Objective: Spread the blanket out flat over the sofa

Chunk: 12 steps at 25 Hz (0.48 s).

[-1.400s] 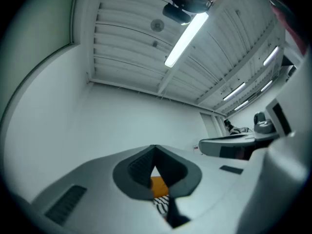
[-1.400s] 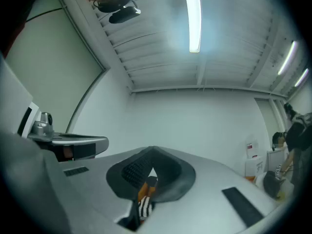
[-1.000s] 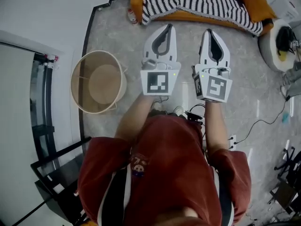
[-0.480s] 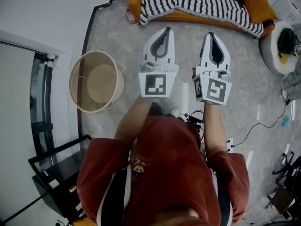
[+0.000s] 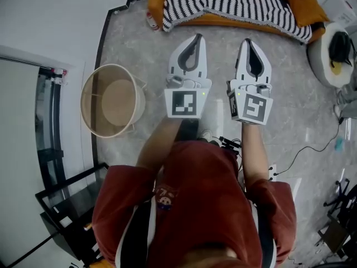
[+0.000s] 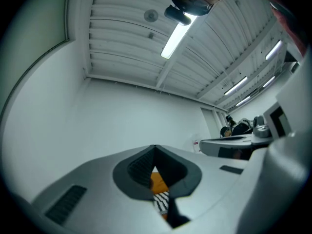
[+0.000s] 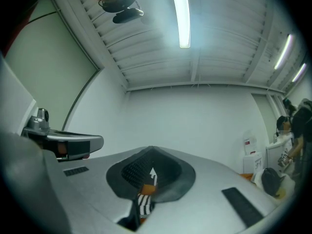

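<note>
A black-and-white striped blanket [image 5: 234,4] lies bunched along the front of the orange sofa [image 5: 304,4] at the top of the head view. My left gripper [image 5: 195,37] and right gripper [image 5: 248,40] are held side by side over the grey floor, just short of the sofa. Both are shut with tips touching and hold nothing. In the left gripper view the shut jaws [image 6: 155,147] leave a small gap showing the orange sofa [image 6: 158,182] and the striped blanket [image 6: 162,201]. The right gripper view [image 7: 151,151] shows the same stripes [image 7: 145,204] through its gap.
A round wicker basket [image 5: 111,100] stands on the floor to the left. A black glass-topped stand [image 5: 61,205] is at lower left. A white round stool [image 5: 334,52] with dark items sits at right. Cables [image 5: 312,144] trail over the floor. A small can [image 5: 150,20] stands by the sofa's left corner.
The sofa and basket have slid slightly in the head view as the person shifts. Both grippers stay shut and side by side, edging a little toward the sofa.
</note>
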Each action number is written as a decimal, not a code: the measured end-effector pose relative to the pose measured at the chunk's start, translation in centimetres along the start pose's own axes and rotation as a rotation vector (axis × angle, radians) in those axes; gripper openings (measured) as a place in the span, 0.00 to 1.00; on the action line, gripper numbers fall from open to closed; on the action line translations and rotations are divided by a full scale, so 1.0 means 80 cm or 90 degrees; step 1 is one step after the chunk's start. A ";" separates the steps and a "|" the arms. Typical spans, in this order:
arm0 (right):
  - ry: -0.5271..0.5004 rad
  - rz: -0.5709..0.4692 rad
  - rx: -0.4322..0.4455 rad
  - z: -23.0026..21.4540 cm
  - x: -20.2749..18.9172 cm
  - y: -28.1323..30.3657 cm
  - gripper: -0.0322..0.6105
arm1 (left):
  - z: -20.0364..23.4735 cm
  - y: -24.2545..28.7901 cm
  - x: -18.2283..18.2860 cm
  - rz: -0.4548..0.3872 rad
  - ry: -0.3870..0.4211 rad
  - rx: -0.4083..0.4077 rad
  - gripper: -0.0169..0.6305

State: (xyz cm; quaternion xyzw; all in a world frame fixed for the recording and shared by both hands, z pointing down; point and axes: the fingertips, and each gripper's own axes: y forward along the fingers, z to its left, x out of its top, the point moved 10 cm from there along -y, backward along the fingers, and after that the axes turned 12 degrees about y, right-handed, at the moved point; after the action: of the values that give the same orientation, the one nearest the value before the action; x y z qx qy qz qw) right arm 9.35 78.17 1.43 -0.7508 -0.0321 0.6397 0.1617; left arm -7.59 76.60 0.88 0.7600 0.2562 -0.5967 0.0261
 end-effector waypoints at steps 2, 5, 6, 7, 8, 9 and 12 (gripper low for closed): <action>-0.006 0.009 -0.007 0.001 -0.007 0.013 0.07 | 0.009 0.011 -0.010 0.000 0.002 -0.002 0.05; -0.020 0.013 0.004 0.003 -0.018 0.042 0.07 | 0.023 0.035 -0.025 -0.001 -0.004 -0.002 0.05; -0.022 0.013 0.007 0.003 -0.022 0.053 0.07 | 0.029 0.043 -0.030 -0.001 -0.005 -0.002 0.05; -0.022 0.014 0.009 0.004 -0.025 0.064 0.07 | 0.036 0.052 -0.034 -0.001 -0.006 0.000 0.05; -0.022 0.017 0.009 0.005 -0.028 0.076 0.07 | 0.044 0.060 -0.039 -0.001 -0.008 0.001 0.05; -0.023 0.023 0.009 0.006 -0.032 0.089 0.07 | 0.052 0.069 -0.044 0.000 -0.009 0.002 0.05; -0.022 0.040 0.003 0.010 -0.047 0.129 0.07 | 0.079 0.098 -0.061 0.000 -0.013 0.004 0.05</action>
State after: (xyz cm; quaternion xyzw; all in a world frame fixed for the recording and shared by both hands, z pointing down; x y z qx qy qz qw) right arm 6.24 67.60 1.96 -0.7398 -0.0096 0.6574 0.1429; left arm -10.71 65.87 1.49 0.7540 0.2542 -0.6052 0.0259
